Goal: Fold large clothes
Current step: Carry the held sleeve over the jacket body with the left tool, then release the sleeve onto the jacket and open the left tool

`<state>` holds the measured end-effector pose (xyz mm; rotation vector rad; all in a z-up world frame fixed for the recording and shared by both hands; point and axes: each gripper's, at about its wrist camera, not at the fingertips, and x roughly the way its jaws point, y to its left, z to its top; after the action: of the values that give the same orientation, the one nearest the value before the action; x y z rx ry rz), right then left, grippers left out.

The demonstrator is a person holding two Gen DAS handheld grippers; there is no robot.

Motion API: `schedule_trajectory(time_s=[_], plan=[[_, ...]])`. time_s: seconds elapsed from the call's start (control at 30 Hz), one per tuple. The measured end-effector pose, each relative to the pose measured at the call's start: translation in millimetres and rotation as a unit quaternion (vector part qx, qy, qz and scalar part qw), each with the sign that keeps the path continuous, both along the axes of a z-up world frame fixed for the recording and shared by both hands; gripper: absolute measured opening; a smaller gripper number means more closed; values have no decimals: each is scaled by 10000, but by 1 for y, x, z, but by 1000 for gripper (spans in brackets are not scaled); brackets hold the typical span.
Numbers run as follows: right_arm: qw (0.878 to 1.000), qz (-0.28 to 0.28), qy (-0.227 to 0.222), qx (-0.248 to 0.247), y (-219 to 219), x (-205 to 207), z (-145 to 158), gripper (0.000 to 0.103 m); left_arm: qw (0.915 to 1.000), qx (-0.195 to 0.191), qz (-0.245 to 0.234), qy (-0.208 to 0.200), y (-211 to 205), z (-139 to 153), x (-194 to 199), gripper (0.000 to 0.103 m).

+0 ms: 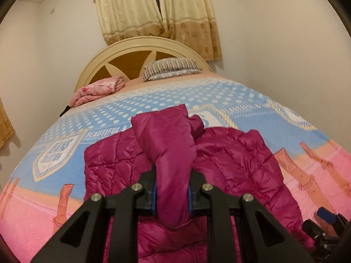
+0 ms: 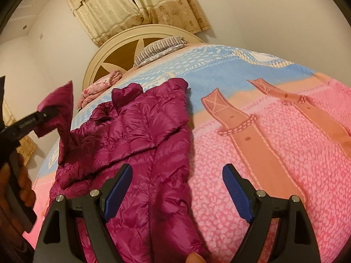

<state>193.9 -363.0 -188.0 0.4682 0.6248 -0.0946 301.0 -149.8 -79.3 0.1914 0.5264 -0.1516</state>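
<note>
Left gripper pinches a jacket sleeve above the bed; right gripper hangs spread over the jacket's edge.

The left gripper [image 1: 172, 194] is clamped on the magenta sleeve [image 1: 169, 144], which rises lifted between its blue pads [image 1: 154, 199] and stands up off the quilted jacket [image 1: 237, 153]. The right gripper [image 2: 177, 194] has its jaws wide apart with nothing between them, poised over the jacket's right-hand border where it meets the pink part of the bedspread [image 2: 274, 164]. The jacket lies spread near the foot edge of the bed, toward its left side. At the head end, a striped pillow [image 1: 171, 69] and a folded pink floral blanket [image 1: 98, 88] rest against the headboard [image 1: 122, 50], with curtains [image 1: 158, 13] behind.
</note>
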Motion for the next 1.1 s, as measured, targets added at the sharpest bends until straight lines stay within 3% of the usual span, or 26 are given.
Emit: schedule_trajectory(time_s=[0.23,0.33,0.4,0.5,0.7,0.9,1.0,1.1], plan=[[10000,36,19,76,0,0,-5,84,9995,195,177,193,1,-16,10,29],[9999,45,80,95,0,1,-7,84,9992,298,154,229,-8,-23,11,50],[9999,54,94,88,1,2,-8,84,9990,394,144,177,-18,-24,9,79],[9999,60,91,100,2,1,-9,84,9988,473,80,-10,-31,-20,1,95],[9995,42,112,299,-4,1,-15,84,9983,524,-143,-225,-32,-8,-14,100],[9996,-18,68,263,-5,-3,-11,84,9939,973,370,-374,22,-14,5,103],[9998,21,79,-192,9,-1,7,84,9898,1096,897,-123,65,-29,32,103],[9982,402,-280,-339,38,11,45,84,9882,955,1163,286,92,-47,50,103]])
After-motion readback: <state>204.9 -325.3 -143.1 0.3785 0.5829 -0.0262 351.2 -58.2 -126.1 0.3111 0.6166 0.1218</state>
